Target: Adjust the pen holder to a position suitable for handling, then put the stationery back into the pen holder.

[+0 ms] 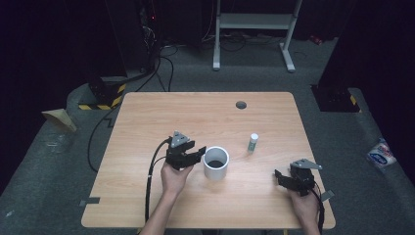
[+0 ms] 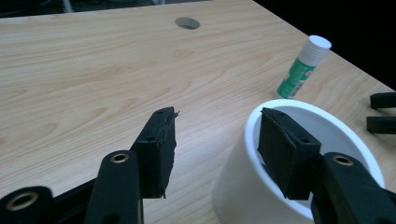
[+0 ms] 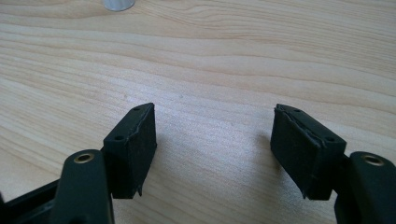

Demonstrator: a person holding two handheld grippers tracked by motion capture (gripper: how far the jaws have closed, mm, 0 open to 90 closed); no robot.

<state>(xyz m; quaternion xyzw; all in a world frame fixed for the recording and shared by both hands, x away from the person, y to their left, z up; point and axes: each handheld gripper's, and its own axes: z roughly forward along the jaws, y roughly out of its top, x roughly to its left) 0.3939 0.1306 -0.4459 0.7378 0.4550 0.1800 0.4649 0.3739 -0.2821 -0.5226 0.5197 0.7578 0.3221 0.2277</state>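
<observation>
white cup (image 1: 216,162) upright — mouth up, axis vertical

Green-and-white glue stick (image 1: 253,142) upright on wooden table (image 1: 147,122), round cable hole (image 1: 241,105), perhaps a crumpled bag (image 1: 380,153) on floor

The high view is dim and soft, with the room around the wooden table (image 1: 161,117) sunk in near black and only the tabletop evenly lit from above. Both gripper views are brighter, with pale glare washing the wood grain. Close jaws there are slightly blurred, and faint, diffuse shadows lie under them.
</observation>
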